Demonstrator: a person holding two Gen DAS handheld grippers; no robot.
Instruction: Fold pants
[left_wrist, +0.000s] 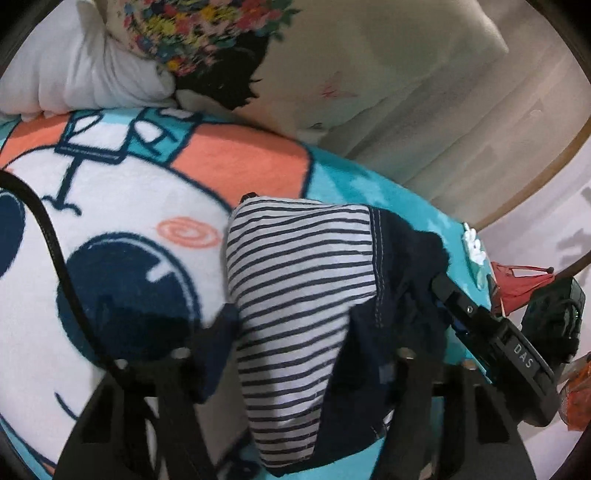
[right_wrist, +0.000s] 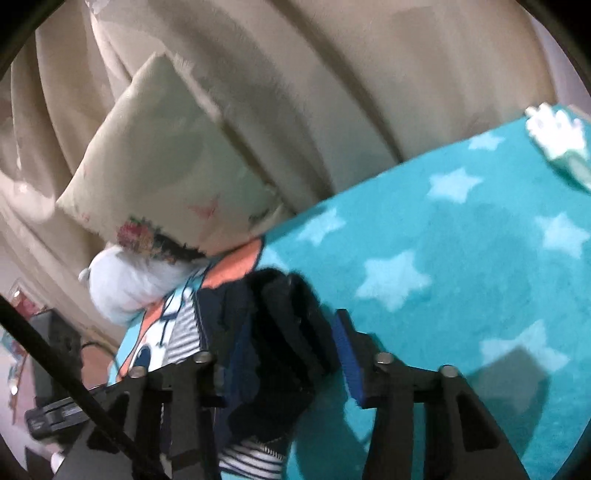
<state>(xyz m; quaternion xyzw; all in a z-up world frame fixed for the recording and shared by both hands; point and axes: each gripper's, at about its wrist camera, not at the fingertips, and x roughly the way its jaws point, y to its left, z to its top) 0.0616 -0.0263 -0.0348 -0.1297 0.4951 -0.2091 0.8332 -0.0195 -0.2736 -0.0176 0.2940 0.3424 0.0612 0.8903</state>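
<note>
Across teal star blanket (right_wrist: 461, 229) on bed, lay pants (left_wrist: 303, 295), bunched, striped lining out. Left tool (left_wrist: 295, 354) spread wide astride them, gripping nothing; right tool (right_wrist: 280, 354) likewise parted. Risked slipping, unfolding if pinched shallowly.

Pillows (left_wrist: 85, 74) behind; blanket (right_wrist: 461, 258) open rightward.
</note>
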